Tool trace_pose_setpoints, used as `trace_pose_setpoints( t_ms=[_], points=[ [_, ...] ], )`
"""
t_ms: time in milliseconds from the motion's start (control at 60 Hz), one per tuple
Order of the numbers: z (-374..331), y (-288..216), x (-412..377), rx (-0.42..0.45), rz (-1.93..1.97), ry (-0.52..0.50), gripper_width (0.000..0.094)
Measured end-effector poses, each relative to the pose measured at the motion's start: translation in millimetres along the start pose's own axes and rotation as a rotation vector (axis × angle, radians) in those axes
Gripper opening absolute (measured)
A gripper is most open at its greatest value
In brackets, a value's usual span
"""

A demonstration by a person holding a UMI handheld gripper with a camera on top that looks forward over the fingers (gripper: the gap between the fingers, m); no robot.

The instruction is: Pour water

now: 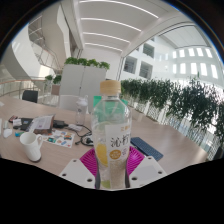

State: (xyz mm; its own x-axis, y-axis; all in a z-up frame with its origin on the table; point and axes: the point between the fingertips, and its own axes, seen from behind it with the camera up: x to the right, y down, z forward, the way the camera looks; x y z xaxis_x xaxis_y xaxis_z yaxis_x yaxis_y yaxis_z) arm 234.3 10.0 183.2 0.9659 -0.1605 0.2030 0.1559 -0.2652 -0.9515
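While the tool [111, 163] looks ahead, its pink pads [92, 160] press both sides of a clear bottle [110, 135], upright between the fingers. Beyond, on the desk [175, 140], a white cup [31, 146] lies left, a dark phone [146, 148] right.

Gripper [111, 160]: level, both pink-padded fingers [91, 161] closed against the sides of an upright bottle [110, 125].
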Motion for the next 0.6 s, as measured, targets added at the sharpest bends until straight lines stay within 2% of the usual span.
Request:
trace_pose_setpoints(
  t_ms=[100, 183, 300, 467, 600],
  points=[
    [-1.2, -78.1, -28.2, 0.063, -0.258, 0.019, 0.0329],
    [5.4, -103.1, -71.7, 0.065, -0.588, 0.022, 0.0329],
    [30.1, -88.5, -132.6, 0.049, -1.11, 0.019, 0.0328],
    [49.9, -65.3, -166.1, 0.043, -1.762, 0.045, 0.033],
    [51.0, -73.8, -178.4, 0.041, -2.05, 0.137, 0.033]
  ],
)
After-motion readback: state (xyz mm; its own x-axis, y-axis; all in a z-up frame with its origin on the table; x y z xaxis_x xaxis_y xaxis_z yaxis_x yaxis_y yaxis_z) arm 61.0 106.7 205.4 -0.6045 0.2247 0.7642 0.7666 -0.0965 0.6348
